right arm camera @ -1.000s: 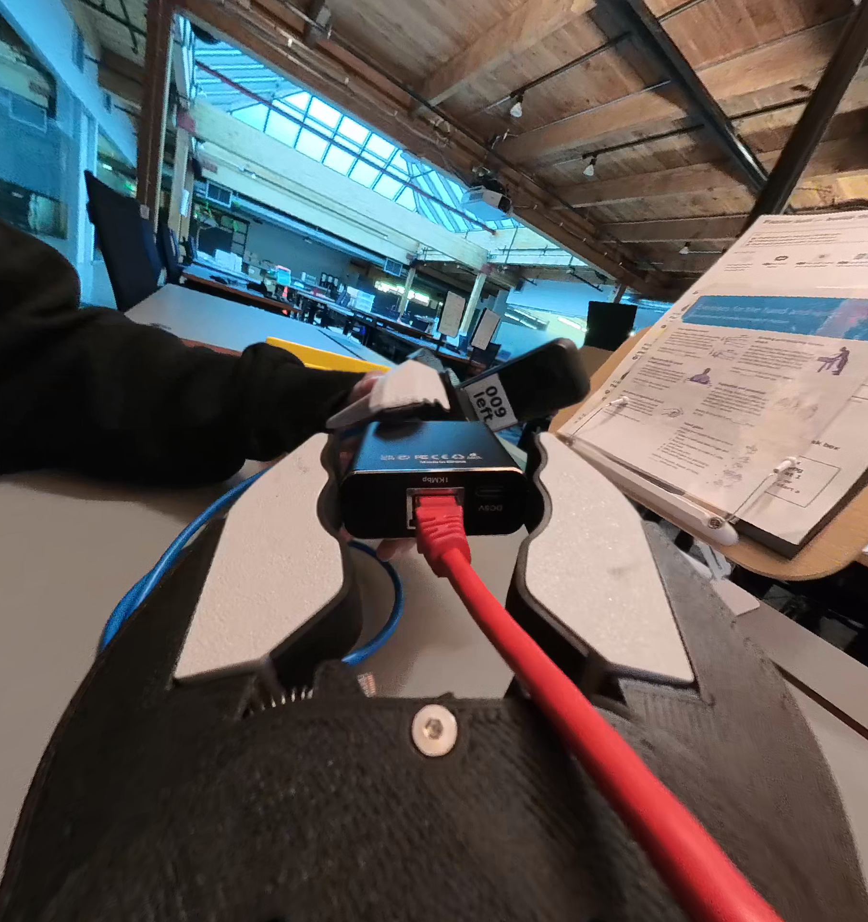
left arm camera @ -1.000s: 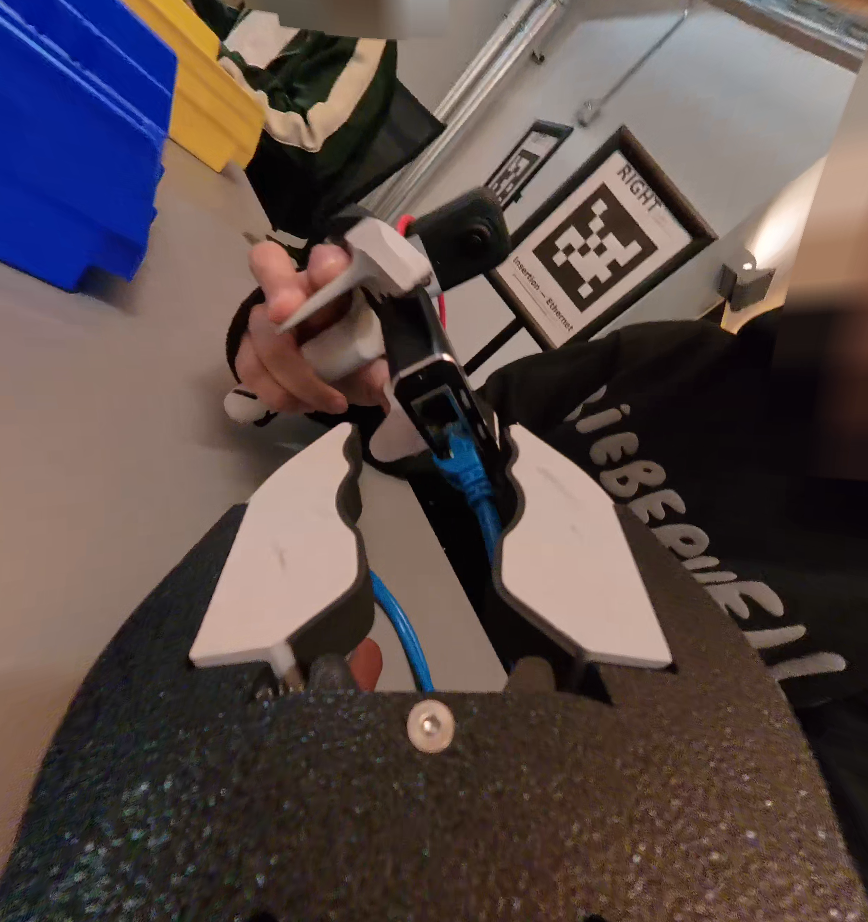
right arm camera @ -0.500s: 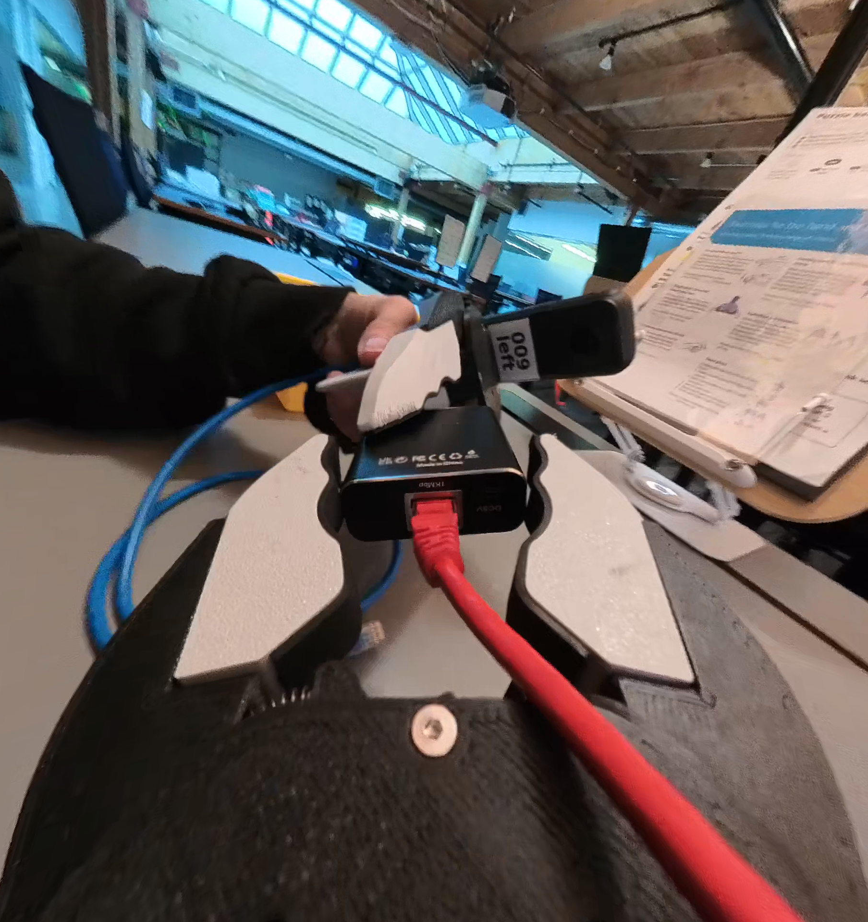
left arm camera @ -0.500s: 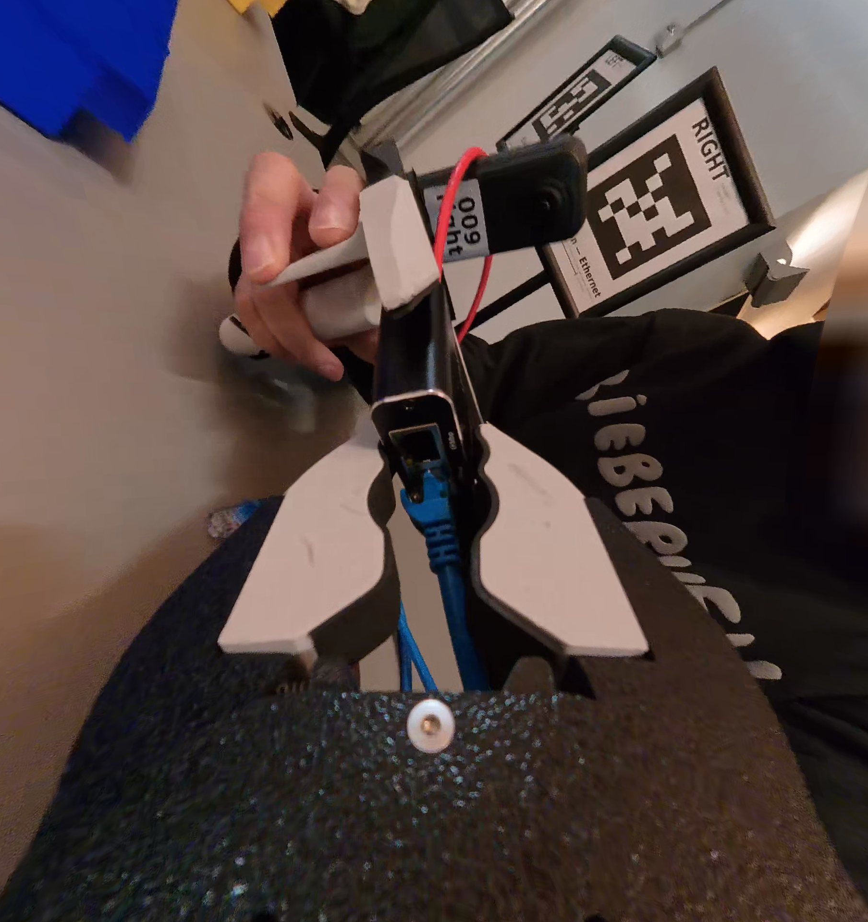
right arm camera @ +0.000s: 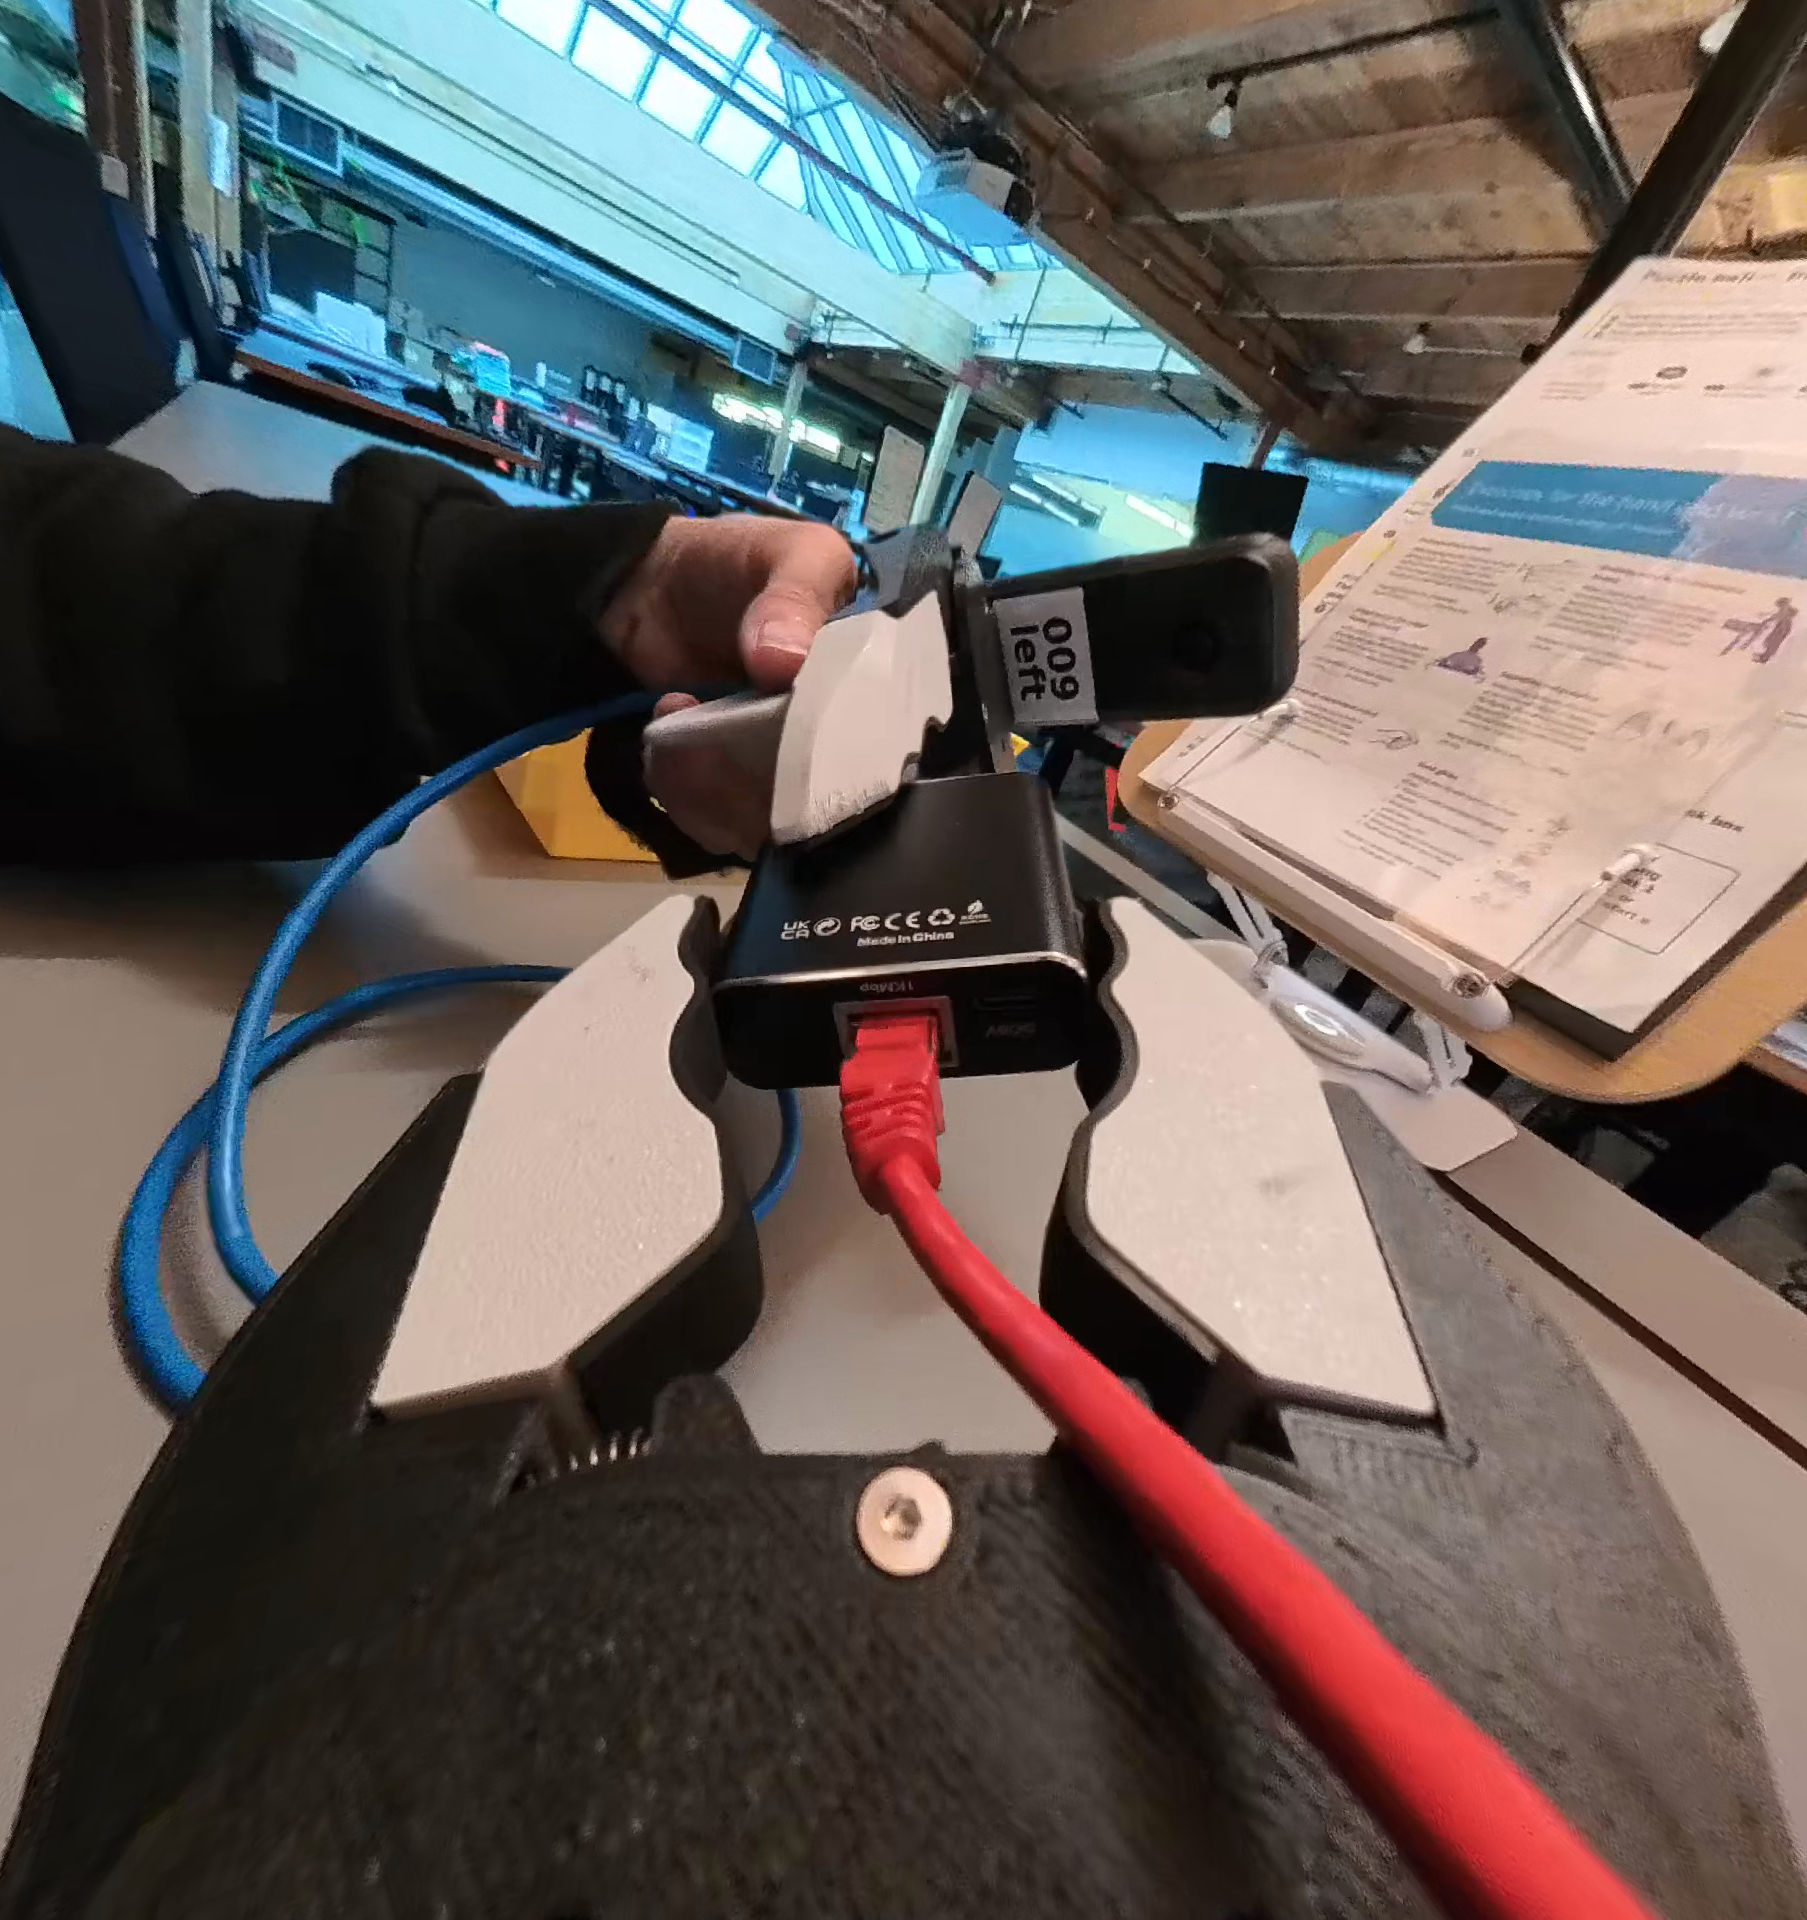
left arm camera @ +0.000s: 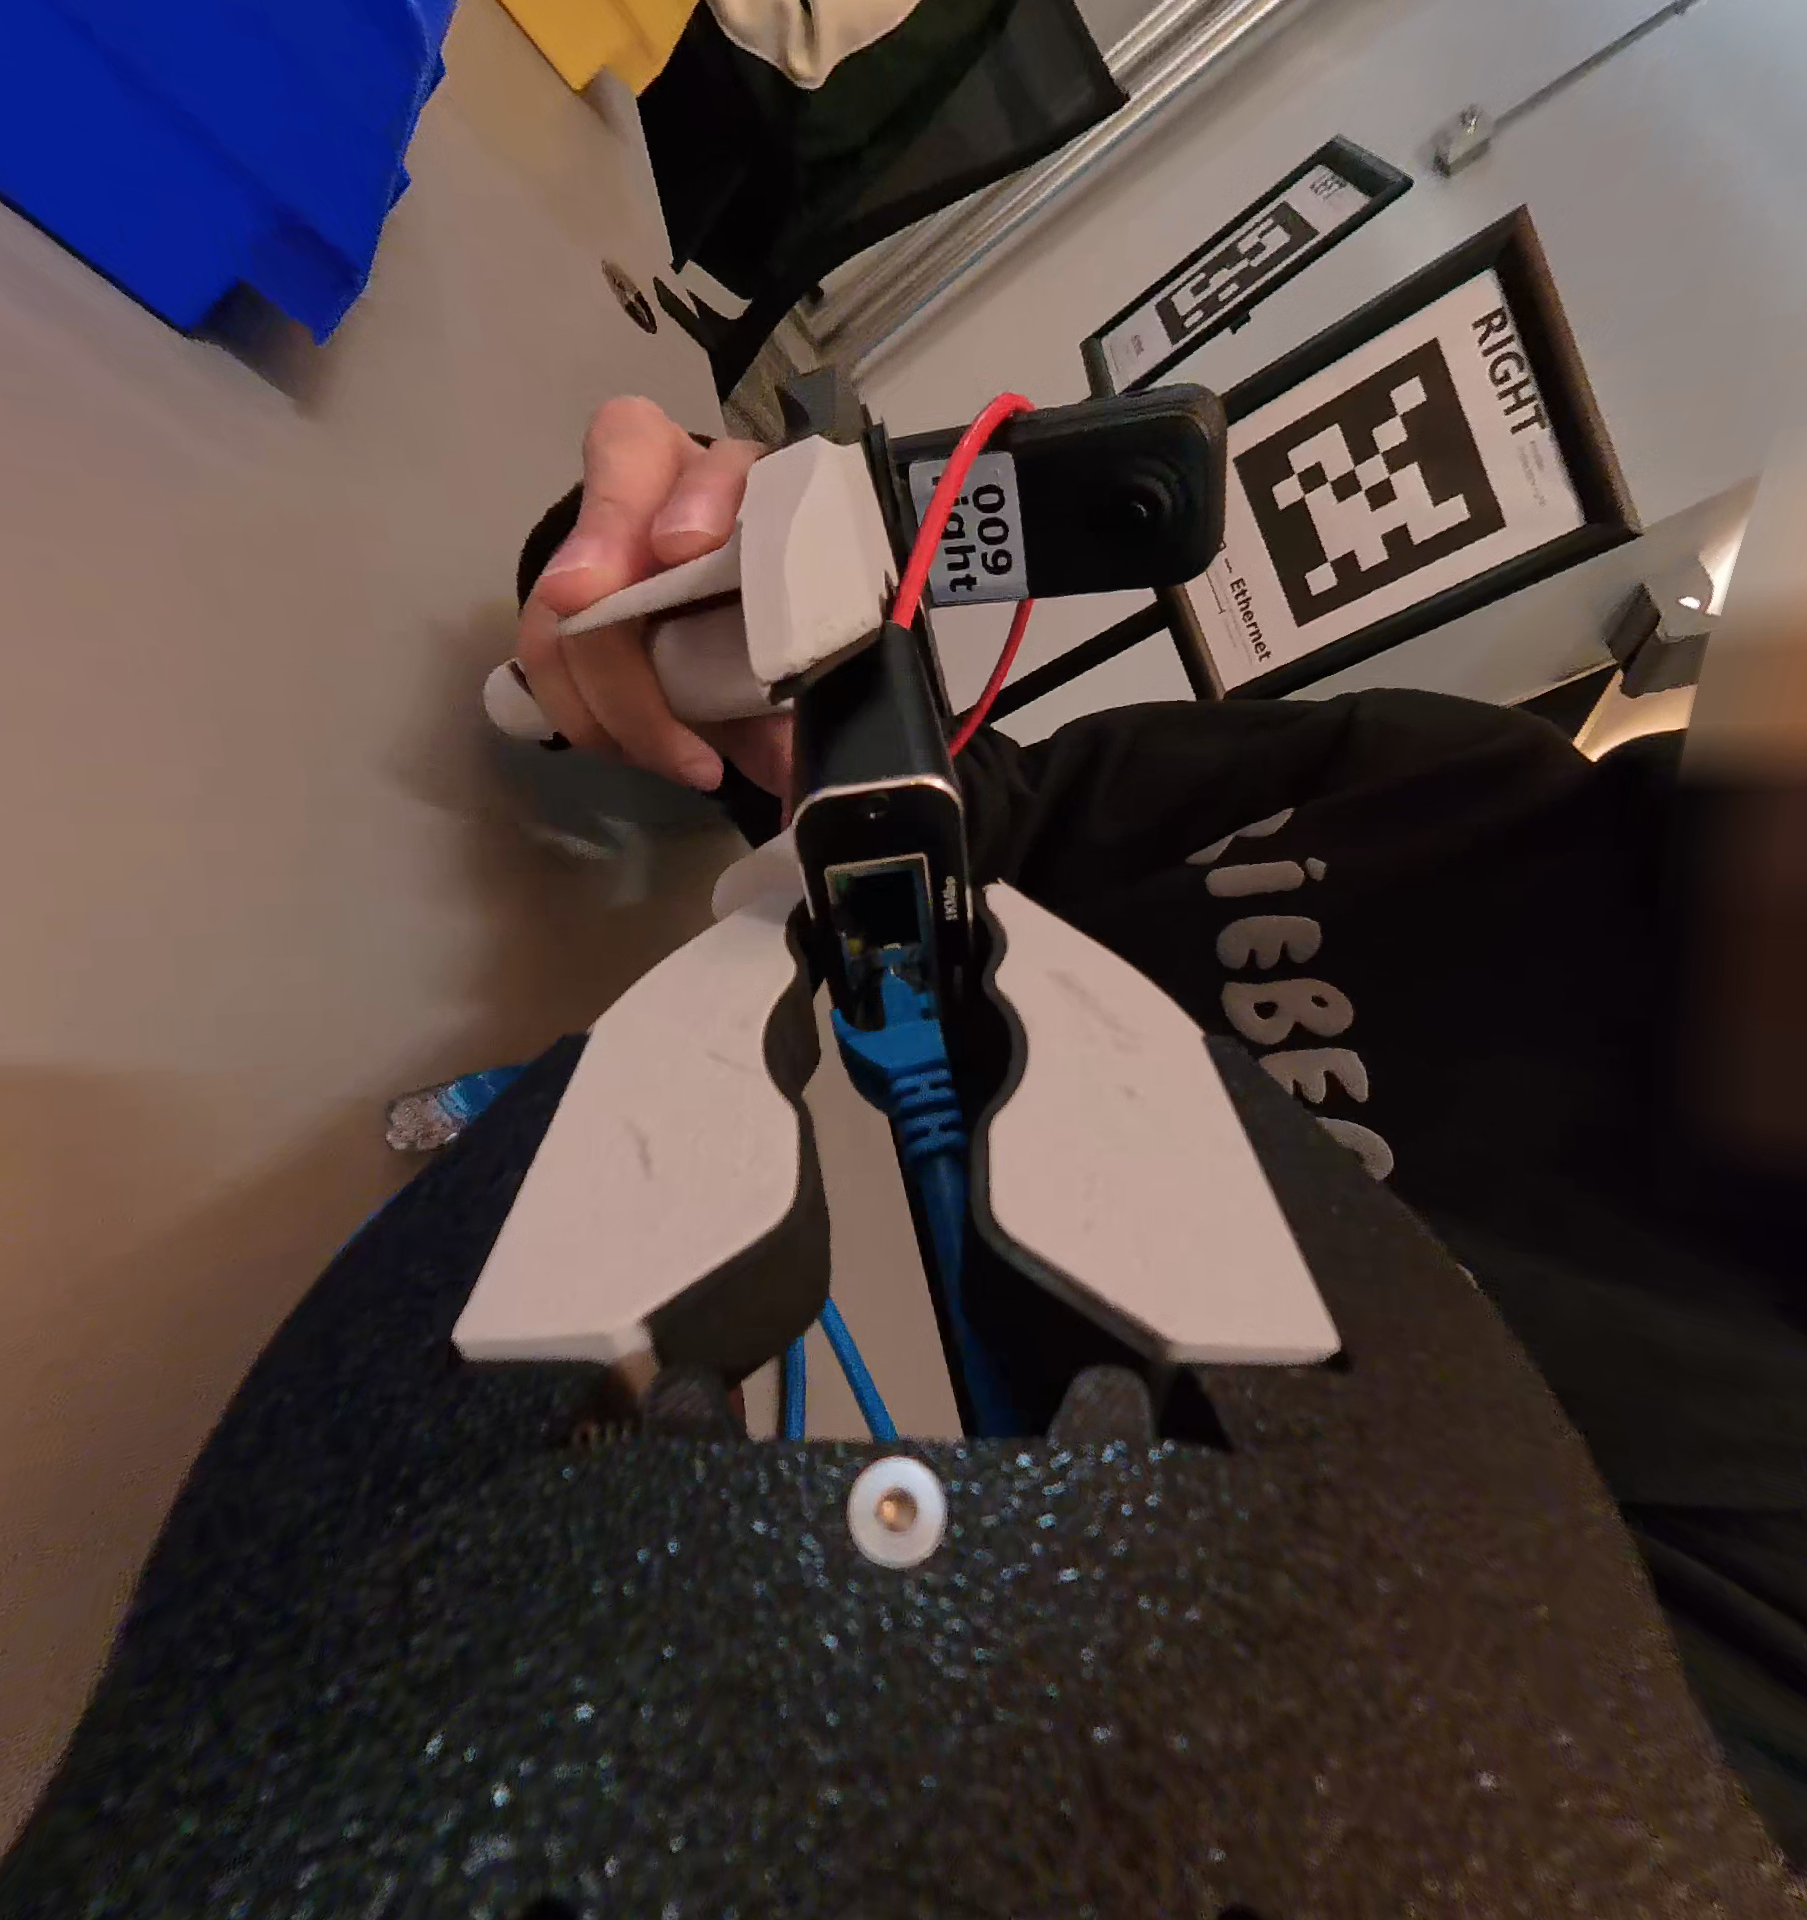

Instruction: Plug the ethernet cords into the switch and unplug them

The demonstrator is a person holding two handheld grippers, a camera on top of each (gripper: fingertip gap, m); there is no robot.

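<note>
In the left wrist view, the left gripper stands at centre frame with its jaws closed in on the blue plug where it meets the port of the black switch. Whether the pads truly pinch the plug or only flank the switch's end is hard to tell from this angle. The blue cord runs back between the jaws toward the camera. Above, at upper centre, the right gripper clamps the far end of the switch, a hand around its handle.

In the right wrist view, the right gripper has its jaws set against both sides of the switch, holding it above the bench. The red plug sits seated in the near port, and the red cord trails to the lower right.

The switch looks small, light and rigid, with smooth sides that may slip; gripping its flat flanks seems best. The plugs are stiff with a fragile latch tab, so they are best taken by the boot, while the cords are limp and springy.

The bench is pale and smooth, with blue cord looped at left. A document stand fills the right; the room behind is an open workshop with timber ceiling.
</note>
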